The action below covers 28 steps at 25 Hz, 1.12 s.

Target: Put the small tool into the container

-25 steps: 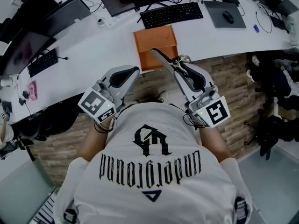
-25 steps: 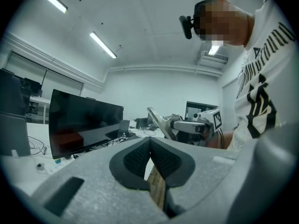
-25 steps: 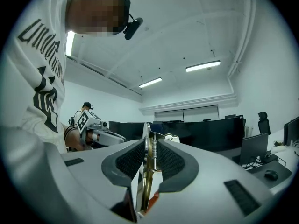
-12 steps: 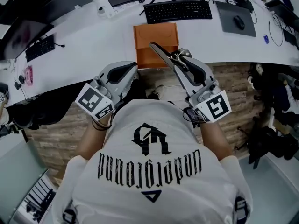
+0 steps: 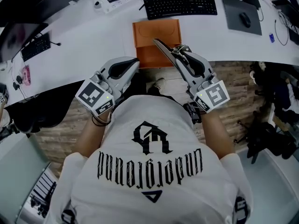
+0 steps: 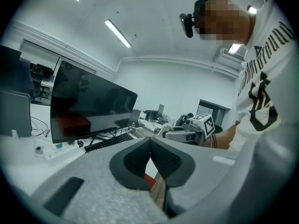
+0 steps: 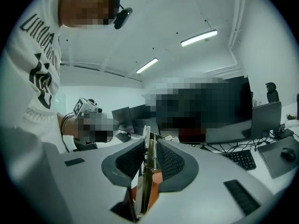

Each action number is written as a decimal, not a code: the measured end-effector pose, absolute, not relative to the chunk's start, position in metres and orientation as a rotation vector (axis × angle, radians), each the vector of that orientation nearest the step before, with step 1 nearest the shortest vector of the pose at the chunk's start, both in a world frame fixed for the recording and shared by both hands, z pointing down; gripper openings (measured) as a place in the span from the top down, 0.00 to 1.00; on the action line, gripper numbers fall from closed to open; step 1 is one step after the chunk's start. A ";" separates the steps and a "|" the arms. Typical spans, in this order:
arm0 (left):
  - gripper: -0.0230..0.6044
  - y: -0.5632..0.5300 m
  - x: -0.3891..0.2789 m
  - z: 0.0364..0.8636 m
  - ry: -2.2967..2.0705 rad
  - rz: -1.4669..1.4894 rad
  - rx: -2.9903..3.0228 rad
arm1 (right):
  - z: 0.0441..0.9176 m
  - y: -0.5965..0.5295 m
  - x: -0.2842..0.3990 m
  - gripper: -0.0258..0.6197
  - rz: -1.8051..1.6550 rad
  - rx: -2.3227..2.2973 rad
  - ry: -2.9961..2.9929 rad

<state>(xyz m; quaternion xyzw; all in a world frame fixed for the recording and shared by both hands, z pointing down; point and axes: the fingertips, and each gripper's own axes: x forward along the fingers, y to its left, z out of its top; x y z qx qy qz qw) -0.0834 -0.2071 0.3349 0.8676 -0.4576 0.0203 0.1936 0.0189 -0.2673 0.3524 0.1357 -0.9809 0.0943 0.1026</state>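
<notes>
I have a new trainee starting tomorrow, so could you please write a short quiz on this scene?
1. True or false: the right hand-held gripper is shut on the metal tool.
2. The left hand-held gripper is: A) shut and empty B) wide open C) shut on the tool.
3. Fill in: the orange box sits on a white ____.
Key: 1 true; 2 A; 3 desk.

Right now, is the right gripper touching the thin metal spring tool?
Touching. The right gripper view shows the right gripper clamping the thin metal spring tool.
</notes>
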 end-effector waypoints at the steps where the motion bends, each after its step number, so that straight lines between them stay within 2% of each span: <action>1: 0.94 -0.209 -0.087 0.339 -1.279 0.058 2.429 | 0.359 -0.269 0.015 0.82 0.286 0.391 -2.884; 28: 0.94 -0.238 -0.112 0.460 -1.164 0.073 2.266 | 0.541 -0.275 -0.019 0.82 0.376 0.107 -2.546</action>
